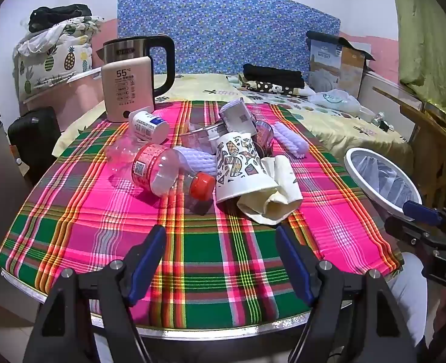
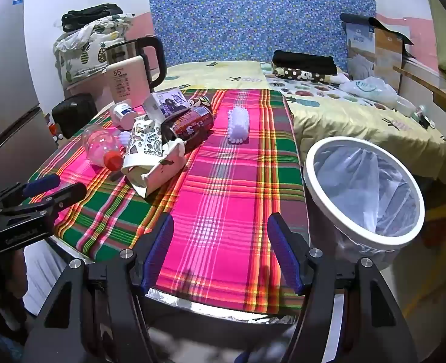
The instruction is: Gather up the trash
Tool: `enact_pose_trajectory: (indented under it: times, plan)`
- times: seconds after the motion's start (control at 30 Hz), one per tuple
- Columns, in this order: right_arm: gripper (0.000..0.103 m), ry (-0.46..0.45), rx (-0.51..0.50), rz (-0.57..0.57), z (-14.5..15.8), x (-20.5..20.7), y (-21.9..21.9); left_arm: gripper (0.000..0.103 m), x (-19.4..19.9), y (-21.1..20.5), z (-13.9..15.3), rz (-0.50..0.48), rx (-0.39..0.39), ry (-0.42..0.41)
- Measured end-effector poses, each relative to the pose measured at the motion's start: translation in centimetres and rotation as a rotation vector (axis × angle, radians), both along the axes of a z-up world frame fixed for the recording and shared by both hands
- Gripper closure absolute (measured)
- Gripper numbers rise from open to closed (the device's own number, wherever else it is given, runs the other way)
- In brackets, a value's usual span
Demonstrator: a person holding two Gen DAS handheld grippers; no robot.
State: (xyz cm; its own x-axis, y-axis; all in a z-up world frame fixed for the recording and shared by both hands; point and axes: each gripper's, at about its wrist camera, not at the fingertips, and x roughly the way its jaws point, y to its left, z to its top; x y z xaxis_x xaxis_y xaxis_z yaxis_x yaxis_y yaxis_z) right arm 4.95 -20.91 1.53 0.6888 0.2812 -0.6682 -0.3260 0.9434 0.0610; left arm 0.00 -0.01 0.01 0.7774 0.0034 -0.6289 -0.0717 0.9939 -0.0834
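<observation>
Right now both tools hover over the near edge of the tabletop (image 1: 80,227), which is covered by a pink, green and yellow plaid cloth. The left hand-held gripper (image 1: 221,263) has its blue-padded jaws spread wide with nothing between them, pointing toward a heap of trash near the middle of the cloth. The right hand-held gripper (image 2: 220,251) is likewise wide apart and empty, aimed over bare cloth just left of the trash bin (image 2: 313,163), a white-rimmed can lined with a clear bag that stands just beside the tabletop's right edge. In the heap, a clear plastic bottle (image 1: 162,169) with a red cap lies on its side, touching a patterned paper cup (image 1: 241,166) that is also tipped over. A crumpled cream paper bag (image 1: 271,193) lies against the cup's mouth, a dark drink can (image 2: 192,128) lies behind them, and a small white jar (image 1: 147,125) rests on its side farther back. One white foam net sleeve (image 2: 238,124) lies apart from the pile, to its right. An electric kettle (image 1: 141,57) stands at the far left corner behind a pink box (image 1: 126,87) marked 55.
</observation>
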Motion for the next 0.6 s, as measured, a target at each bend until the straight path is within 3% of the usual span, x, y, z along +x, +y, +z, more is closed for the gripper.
enact_pose_trajectory:
  times: [0.6]
  plan:
    - [0.037,-0.002,-0.008,0.003,0.30,-0.36,0.19,0.027,0.08,-0.14,-0.07,0.001,0.006,-0.003]
